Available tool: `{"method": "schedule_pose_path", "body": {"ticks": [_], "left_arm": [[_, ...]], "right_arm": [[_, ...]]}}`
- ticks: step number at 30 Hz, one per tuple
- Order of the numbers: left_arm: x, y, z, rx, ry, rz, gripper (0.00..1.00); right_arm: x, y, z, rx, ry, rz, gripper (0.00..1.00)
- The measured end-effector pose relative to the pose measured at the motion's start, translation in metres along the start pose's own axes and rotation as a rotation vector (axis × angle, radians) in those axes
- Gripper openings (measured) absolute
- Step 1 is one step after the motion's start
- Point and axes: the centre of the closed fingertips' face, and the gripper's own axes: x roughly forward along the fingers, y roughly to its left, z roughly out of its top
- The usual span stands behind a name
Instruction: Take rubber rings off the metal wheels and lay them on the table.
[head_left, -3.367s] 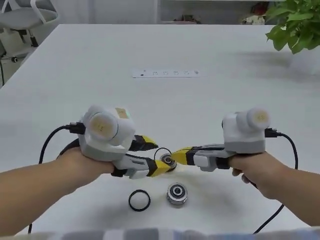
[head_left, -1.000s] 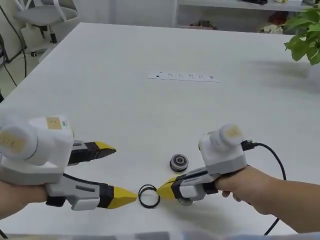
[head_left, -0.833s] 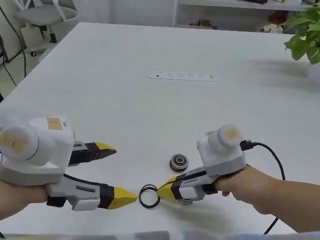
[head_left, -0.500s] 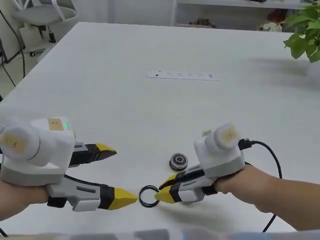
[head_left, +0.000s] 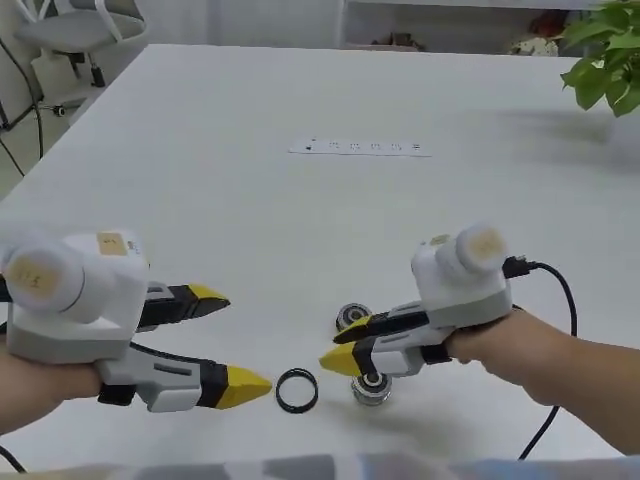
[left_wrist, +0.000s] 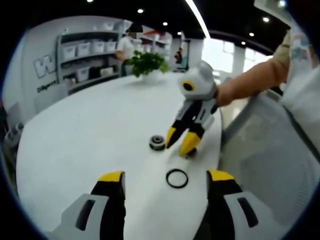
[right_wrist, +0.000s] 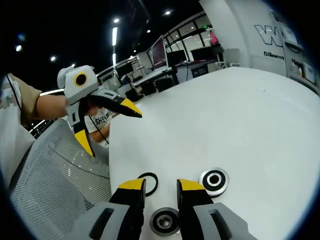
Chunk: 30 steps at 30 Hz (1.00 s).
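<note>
A black rubber ring (head_left: 297, 391) lies flat on the white table (head_left: 300, 220), between the two grippers. My left gripper (head_left: 228, 338) hovers to its left, wide open and holding nothing; in its own view the ring (left_wrist: 177, 178) lies just ahead of the jaws. My right gripper (head_left: 335, 352) is narrowly open, with nothing between its tips. One metal wheel (head_left: 371, 388) sits under it, and a second wheel (head_left: 352, 317) lies just behind. In the right gripper view, one wheel (right_wrist: 164, 220) lies below the jaws, the other wheel (right_wrist: 214, 181) to the right, and the ring (right_wrist: 148, 182) peeks out on the left.
A white power strip (head_left: 352, 147) lies mid-table farther back. A green plant (head_left: 605, 50) stands at the far right corner. An office chair (head_left: 70, 30) stands past the table's far left. The near table edge runs just below the grippers.
The right gripper's tips have left the ring and drawn back to the right, slightly parted. The ring stays on the table. The left gripper has barely moved.
</note>
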Motion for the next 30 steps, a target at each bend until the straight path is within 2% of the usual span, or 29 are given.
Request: {"method": "schedule_pose_path", "body": {"ticks": [6, 12, 14, 21, 30], "left_arm": [[0.006, 0.013, 0.004, -0.017, 0.002, 0.013, 0.66], [0.016, 0.018, 0.013, -0.009, 0.001, 0.009, 0.65], [0.021, 0.019, 0.017, 0.001, 0.004, 0.006, 0.65], [0.039, 0.024, 0.021, -0.008, 0.012, -0.008, 0.64], [0.063, 0.024, 0.02, -0.004, 0.03, -0.025, 0.61]], "right_arm": [[-0.017, -0.019, 0.009, 0.01, -0.057, -0.067, 0.24], [-0.028, -0.031, 0.01, 0.019, -0.074, -0.105, 0.27], [-0.032, -0.04, 0.01, 0.009, -0.084, -0.134, 0.28], [-0.038, -0.056, 0.004, -0.006, -0.081, -0.179, 0.29], [-0.032, -0.062, -0.011, -0.058, -0.036, -0.195, 0.29]]}}
